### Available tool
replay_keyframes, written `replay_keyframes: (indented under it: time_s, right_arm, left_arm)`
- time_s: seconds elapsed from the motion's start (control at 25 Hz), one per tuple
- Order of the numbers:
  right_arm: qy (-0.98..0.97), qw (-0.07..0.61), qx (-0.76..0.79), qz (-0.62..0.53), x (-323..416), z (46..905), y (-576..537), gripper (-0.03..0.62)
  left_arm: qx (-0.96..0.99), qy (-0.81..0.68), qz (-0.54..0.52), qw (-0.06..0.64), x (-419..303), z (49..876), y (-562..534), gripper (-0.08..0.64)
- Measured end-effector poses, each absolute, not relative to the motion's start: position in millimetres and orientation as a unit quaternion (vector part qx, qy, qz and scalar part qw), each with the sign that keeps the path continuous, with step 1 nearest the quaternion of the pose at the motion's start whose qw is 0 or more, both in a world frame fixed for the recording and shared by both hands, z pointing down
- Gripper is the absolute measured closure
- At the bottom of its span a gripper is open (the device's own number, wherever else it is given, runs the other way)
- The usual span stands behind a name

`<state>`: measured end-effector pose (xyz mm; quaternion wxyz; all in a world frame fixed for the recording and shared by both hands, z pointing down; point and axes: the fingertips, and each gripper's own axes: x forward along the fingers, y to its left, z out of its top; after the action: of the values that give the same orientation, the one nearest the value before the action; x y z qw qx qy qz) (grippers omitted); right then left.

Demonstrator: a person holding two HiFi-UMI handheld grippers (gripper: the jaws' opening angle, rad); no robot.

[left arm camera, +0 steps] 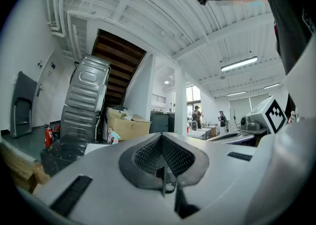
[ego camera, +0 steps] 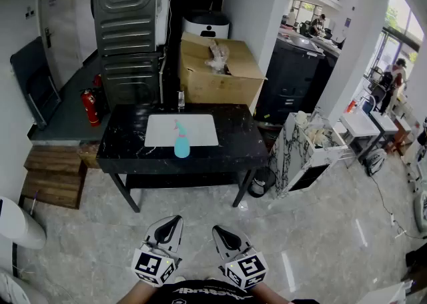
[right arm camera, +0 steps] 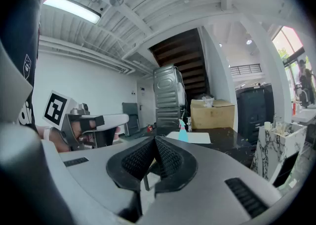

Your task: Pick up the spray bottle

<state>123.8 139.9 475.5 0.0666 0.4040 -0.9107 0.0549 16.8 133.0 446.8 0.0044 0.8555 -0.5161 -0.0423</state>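
Holding two grippers low at 6 o'clock of the head view, side by side: left gripper (ego camera: 168, 229) with jaws pressed together on nothing, right gripper (ego camera: 227, 236) likewise closed and empty. Facing one black table (ego camera: 127, 144) at 12 o'clock, well apart from both. Finding one teal spray bottle (ego camera: 181, 143) standing upright there, at the near edge of one white mat (ego camera: 200, 128). Noting one open cardboard box (ego camera: 223, 76) behind the table at 1 o'clock and one red fire extinguisher (ego camera: 90, 107) at 10 o'clock.
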Motion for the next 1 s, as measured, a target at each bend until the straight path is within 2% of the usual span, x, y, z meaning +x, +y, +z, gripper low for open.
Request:
replay_keyframes:
  time_s: [0.28, 0.52, 1.0]
  right_arm:
    - [-0.910, 0.076, 0.404, 0.056, 125, 481, 142, 0.555]
    - [-0.911, 0.054, 0.403, 0.067, 121, 476, 144, 0.555]
    - [-0.912, 0.048, 0.400, 0.073, 89, 479, 146, 0.555]
  left_arm:
    - [0.856, -0.516, -0.042, 0.003, 18, 449, 137, 0.545]
    - [0.852, -0.521, -0.043, 0.002, 11, 449, 141, 0.545]
    - [0.850, -0.524, -0.045, 0.007, -26, 453, 142, 0.545]
